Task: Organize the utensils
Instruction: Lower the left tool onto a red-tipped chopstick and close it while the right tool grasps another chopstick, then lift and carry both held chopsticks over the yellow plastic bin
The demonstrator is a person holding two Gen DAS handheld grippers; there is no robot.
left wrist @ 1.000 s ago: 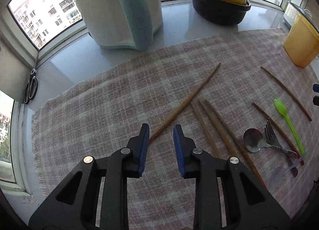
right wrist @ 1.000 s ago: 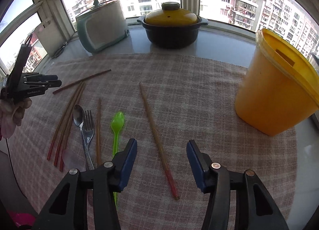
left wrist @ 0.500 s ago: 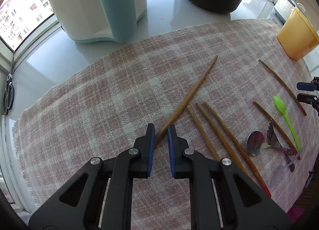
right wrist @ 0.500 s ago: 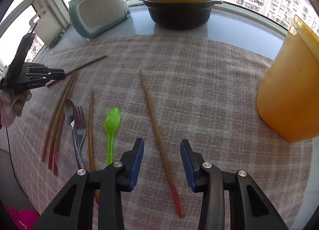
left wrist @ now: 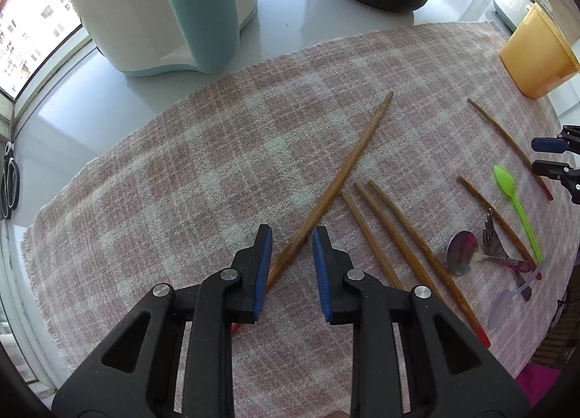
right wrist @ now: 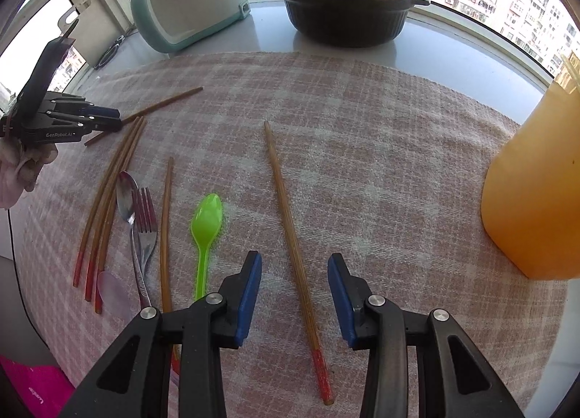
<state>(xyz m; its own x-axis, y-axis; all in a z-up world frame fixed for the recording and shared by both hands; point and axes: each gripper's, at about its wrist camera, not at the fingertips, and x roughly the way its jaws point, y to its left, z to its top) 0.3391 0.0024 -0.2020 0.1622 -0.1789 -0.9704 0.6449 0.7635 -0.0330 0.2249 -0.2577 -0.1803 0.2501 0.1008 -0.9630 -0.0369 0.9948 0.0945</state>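
Both grippers, left (left wrist: 291, 265) and right (right wrist: 294, 294), hung open, each straddling a chopstick (left wrist: 328, 197) (right wrist: 290, 236), near the closed yellow tub (right wrist: 536, 197) and lidded pot (right wrist: 344, 1).

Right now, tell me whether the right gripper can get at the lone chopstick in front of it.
Probably yes: the right gripper is open, the lone chopstick lies between its fingers, and nothing covers it.

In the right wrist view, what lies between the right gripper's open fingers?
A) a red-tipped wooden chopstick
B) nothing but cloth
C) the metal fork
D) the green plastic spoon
A: a red-tipped wooden chopstick runs through the gap of the right gripper; the green plastic spoon lies to its left.
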